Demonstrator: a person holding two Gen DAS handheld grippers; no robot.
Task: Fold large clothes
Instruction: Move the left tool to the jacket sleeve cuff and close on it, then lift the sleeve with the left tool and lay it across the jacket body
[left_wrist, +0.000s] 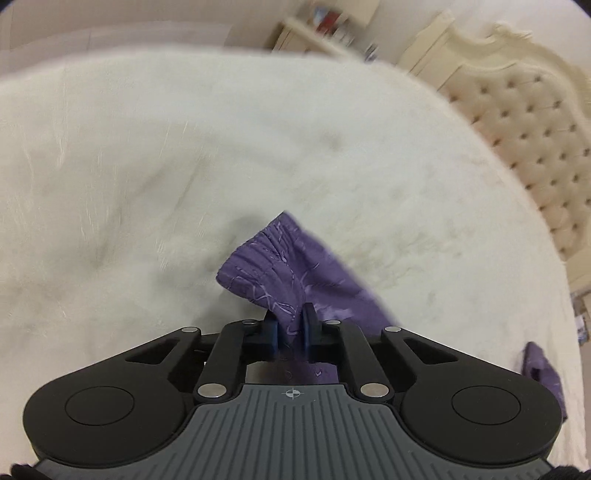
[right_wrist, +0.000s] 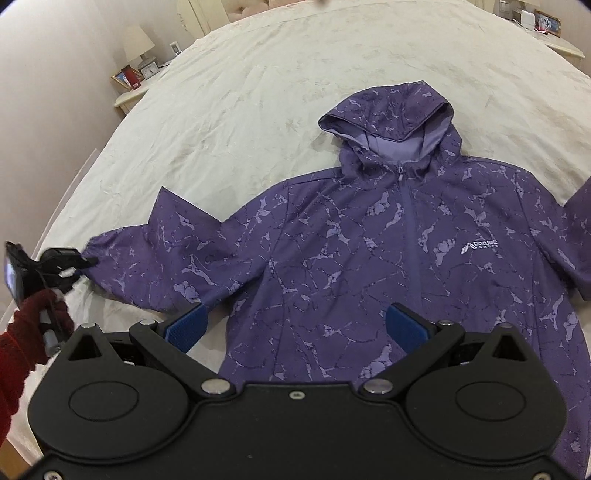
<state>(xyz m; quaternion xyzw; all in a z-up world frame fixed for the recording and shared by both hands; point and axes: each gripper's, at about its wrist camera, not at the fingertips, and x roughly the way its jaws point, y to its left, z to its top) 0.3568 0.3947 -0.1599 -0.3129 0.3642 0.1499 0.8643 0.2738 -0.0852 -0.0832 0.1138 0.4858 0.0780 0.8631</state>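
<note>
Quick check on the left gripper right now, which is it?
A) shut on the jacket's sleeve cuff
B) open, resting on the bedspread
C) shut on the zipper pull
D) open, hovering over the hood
A: in the left wrist view the left gripper has its fingers closed on purple cuff fabric, and the right wrist view shows it at the end of the jacket sleeve.

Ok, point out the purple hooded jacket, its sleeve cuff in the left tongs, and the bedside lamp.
Purple marble-print hooded jacket (right_wrist: 369, 251): right wrist view, chest panel.
Gathered purple sleeve cuff (left_wrist: 266, 262): left wrist view, bunched fabric above the fingers.
White-shaded bedside lamp (right_wrist: 137, 43): right wrist view, shade.
</note>
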